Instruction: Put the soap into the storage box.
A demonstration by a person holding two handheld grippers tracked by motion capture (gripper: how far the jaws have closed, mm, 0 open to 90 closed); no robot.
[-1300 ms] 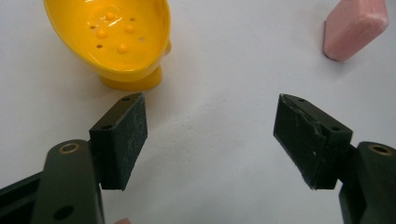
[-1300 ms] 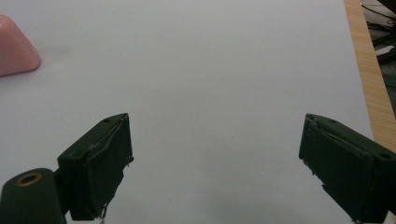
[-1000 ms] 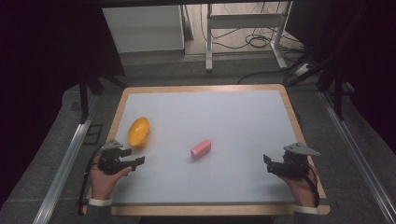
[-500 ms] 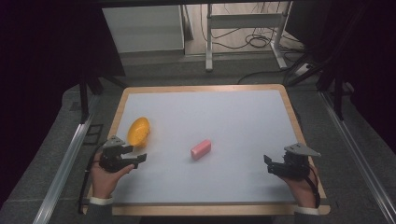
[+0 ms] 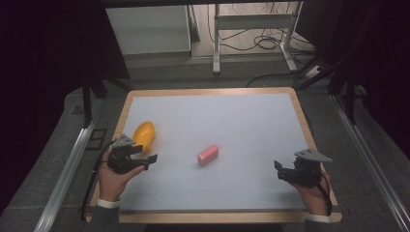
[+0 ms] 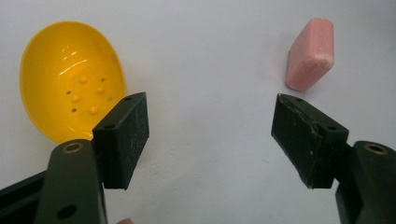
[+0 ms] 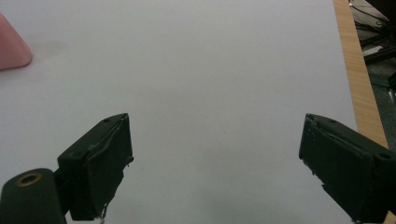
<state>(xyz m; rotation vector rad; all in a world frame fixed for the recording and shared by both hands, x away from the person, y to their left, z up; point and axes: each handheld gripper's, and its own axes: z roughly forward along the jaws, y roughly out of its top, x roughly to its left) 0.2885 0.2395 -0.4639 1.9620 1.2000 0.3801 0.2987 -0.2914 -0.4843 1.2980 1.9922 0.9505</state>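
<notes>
From the high view, the bench (image 5: 212, 108) is a smooth white board framed by a pale wooden rim, with dark grey floor around it and metal rails running along both sides. The left tool (image 5: 145, 161) sits near the left edge, held in a hand (image 5: 112, 180) that comes up from the near rim; its jaws stand wide apart, holding nothing. Just beyond it, close to the left rim, lies a glossy yellow oval plastic dish (image 5: 144, 136). A small pink rounded block (image 5: 208, 154), like a bar of soap, lies a little left of the middle, apart from the dish and from both tools. The right tool (image 5: 280, 171) rests near the right edge in the other hand (image 5: 314, 193), jaws wide and empty, a grey three-cornered plate on top. Between the block and the right tool, and across the far half of the board, the white surface lies open.

In the left gripper view, the two matt black jaws rise far apart over bare white surface. The yellow dish (image 6: 70, 79) shows beyond the left jaw, hollow side up, with small bumps and holes in its floor. The pink block (image 6: 310, 53) lies beyond the right jaw, its corners rounded, its end face slightly chalky.

In the right gripper view, the scuffed black jaws gape over plain white board. A corner of the pink block (image 7: 11, 49) shows at far left; the wooden rim (image 7: 357, 70) runs along the right.
</notes>
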